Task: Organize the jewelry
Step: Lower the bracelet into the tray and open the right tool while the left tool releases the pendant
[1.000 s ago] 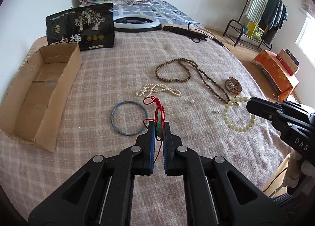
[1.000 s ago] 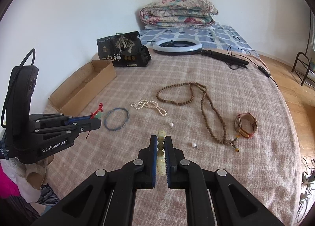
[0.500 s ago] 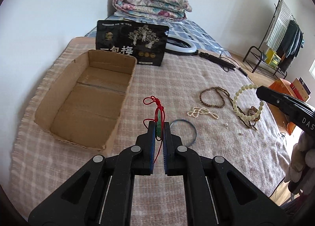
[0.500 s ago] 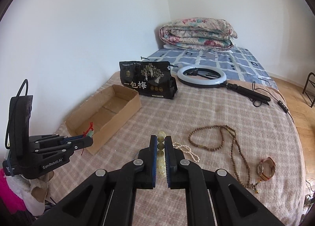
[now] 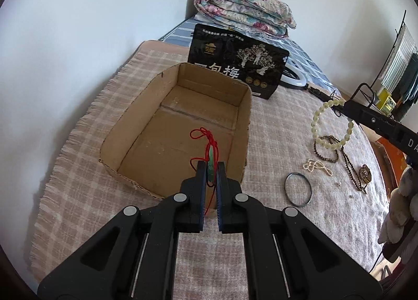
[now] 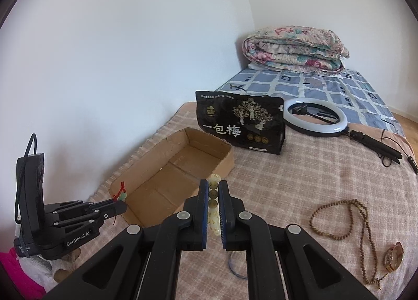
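— Which step is in hand?

— Carrying, I'd judge. The left gripper (image 5: 211,169) is clamped on a small green pendant on a thin red cord (image 5: 210,155), which hangs over the near end of the open brown cardboard box (image 5: 243,127), by its front wall. The right gripper (image 6: 214,195) is pinched on a bracelet of pale cream round beads (image 6: 213,190); in the left view that bracelet dangles in the air over the blanket, to the right of the box.

— And the next move?

— Probably parting the left jaws so the pendant falls inside; the loose cord could catch on a pad. The right one would have to travel over the rim first.

— How do the grippers sit?

— Both reach forward, fingers roughly level, the left tilted down toward the box floor.

— What is left?

— On the pink checked blanket (image 5: 274,148): a thin dark ring bangle (image 5: 298,189), a short string of small white pearls (image 5: 317,165), a long necklace of brown wooden beads (image 6: 347,221) and a brown-strapped wristwatch (image 6: 393,257). Further back stand a black printed packet (image 6: 240,125) and a white ring light (image 6: 316,118).
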Tool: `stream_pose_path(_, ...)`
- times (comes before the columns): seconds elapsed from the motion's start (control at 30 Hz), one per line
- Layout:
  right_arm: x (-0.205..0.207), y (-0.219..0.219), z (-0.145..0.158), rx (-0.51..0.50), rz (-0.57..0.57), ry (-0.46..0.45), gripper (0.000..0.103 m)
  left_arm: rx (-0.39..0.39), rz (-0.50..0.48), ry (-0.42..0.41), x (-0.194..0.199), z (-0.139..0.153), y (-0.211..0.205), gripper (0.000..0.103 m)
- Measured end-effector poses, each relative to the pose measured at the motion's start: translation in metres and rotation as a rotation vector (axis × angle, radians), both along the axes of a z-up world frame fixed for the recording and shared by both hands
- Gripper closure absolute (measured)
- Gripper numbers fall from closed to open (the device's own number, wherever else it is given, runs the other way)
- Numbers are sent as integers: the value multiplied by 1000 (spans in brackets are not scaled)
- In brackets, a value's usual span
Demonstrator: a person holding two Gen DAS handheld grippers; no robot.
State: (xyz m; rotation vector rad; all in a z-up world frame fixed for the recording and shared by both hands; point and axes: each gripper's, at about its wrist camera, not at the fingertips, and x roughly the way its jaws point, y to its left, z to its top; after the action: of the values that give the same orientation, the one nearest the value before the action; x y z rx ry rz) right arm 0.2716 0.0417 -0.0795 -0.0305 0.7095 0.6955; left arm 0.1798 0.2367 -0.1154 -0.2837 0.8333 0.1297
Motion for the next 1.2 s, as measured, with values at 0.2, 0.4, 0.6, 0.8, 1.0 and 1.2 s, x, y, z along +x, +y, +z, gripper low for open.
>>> stream_pose_path(0.2,12,35,-9,28,37,25,98,1,25,16,2,-8,17,99)
stream_pose_path(0.4,21,65,-22,25,74,45,98,1,34,29,5,-13,29,99)
stream_pose_path(0.6,32,89,-37,35,94,76,98,-1,41,43,6,-19,39,99)
stream_pose_path(0.8,41,103,-54,31,106,114,98,-16,44,48,10,-21,44,99)
stream_pose_path(1.0,46,105,-62,29,111,136,98,-21,36,48,16,-20,42,99)
stream_pose_path(1.2,47,102,-61,44,102,144,78,-9,33,42,17,-16,38,98)
